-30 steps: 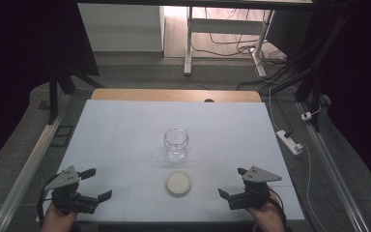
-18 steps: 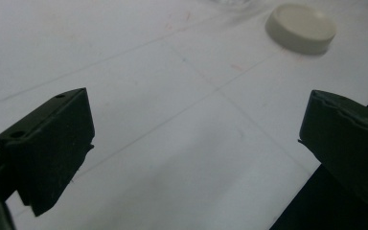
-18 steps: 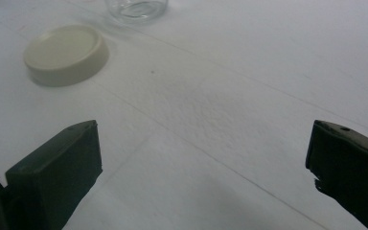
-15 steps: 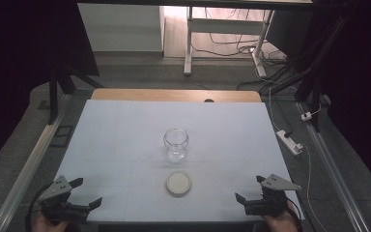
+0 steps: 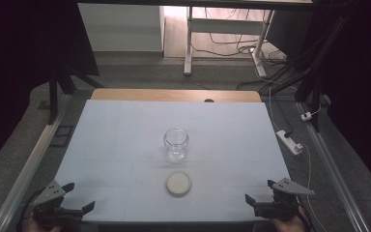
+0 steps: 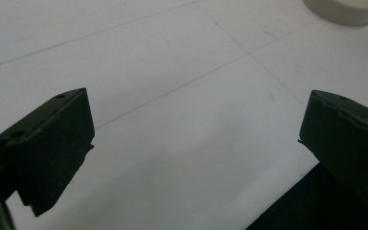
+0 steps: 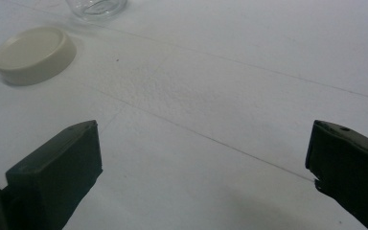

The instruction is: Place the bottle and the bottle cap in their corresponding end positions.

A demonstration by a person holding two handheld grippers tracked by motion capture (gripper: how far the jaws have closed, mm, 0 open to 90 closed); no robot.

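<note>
A clear glass jar (image 5: 176, 144) stands upright without a lid near the middle of the white table (image 5: 116, 140). Its cream round lid (image 5: 178, 183) lies flat just in front of it, apart from the jar. My left gripper (image 5: 78, 196) is open at the table's front left corner, nothing between its jaws. My right gripper (image 5: 260, 191) is open at the front right corner, also holding nothing. The lid (image 7: 32, 53) and the jar's base (image 7: 96, 7) appear at the upper left of the right gripper view. The lid's edge (image 6: 343, 9) sits at the top right of the left gripper view.
A wooden strip (image 5: 174, 94) borders the table's far edge. A white power strip (image 5: 290, 142) with cables lies on the floor to the right. Metal rails (image 5: 29, 164) run along both sides of the table. A desk frame (image 5: 222, 34) stands behind.
Both grippers have drawn back toward the person and outward, from beside the lid to the table's front corners. The jar and lid have not moved.
</note>
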